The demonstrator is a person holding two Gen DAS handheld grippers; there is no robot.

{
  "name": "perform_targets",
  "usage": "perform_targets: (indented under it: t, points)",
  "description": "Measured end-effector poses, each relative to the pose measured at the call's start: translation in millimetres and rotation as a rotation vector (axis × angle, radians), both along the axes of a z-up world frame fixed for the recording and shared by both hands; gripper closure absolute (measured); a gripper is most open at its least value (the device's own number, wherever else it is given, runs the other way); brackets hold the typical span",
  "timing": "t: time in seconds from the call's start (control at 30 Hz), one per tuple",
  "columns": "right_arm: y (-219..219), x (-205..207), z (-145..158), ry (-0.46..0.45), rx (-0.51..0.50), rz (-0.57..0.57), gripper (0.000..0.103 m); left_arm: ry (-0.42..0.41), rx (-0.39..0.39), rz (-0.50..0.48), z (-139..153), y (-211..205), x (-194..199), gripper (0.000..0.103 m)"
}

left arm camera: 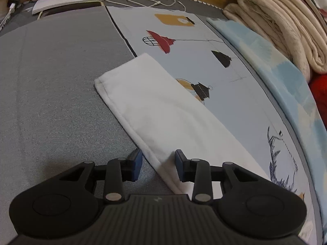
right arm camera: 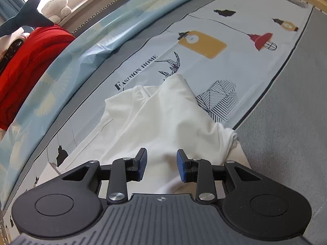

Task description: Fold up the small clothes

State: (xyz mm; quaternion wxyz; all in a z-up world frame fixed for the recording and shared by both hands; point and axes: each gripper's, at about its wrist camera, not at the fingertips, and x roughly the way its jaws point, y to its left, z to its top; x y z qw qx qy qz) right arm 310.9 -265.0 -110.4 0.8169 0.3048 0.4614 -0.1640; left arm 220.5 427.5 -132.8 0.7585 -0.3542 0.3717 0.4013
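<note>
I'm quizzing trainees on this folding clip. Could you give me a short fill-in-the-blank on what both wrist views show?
1. The white garment lies partly on a printed sheet and partly on plain ____ fabric.
2. Both the left gripper and the right gripper are ____.
3. The fingertip pads are coloured ____.

Missing words: grey; open; blue

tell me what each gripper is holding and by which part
Nothing is held. The left gripper and right gripper are both open over the white garment.
</note>
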Motion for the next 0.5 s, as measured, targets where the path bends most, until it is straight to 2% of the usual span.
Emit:
perform_targets:
  t: [0.07, 0.17, 0.27, 0.33, 0.4, 0.47, 0.5]
  points:
    - [-2, -1, 0, 0.001, 0.004, 0.001, 0.070, -0.008, 0.032, -0.038, 0, -5, 3, 0.100]
    - [-6, -2, 1, 0.001, 0.019, 0.000, 0.070, -0.033, 0.098, -0.079, 12, -26, 11, 0.100]
    - [-14, -3, 3, -0.003, 0.031, -0.008, 0.070, -0.153, 0.145, -0.192, 50, -68, 31, 0.100]
    - [-20, -5, 4, -0.004, 0.036, -0.015, 0.070, -0.252, 0.178, -0.319, 79, -111, 47, 0.100]
    - [-24, -7, 4, 0.000, 0.043, -0.013, 0.070, -0.346, 0.208, -0.490, 103, -168, 64, 0.100]
    - [-27, -8, 3, 0.004, 0.054, -0.010, 0.070, -0.417, 0.203, -0.673, 117, -227, 75, 0.100]
    - [-28, -9, 2, 0.006, 0.060, -0.011, 0.070, -0.450, 0.174, -0.789, 122, -265, 80, 0.100]
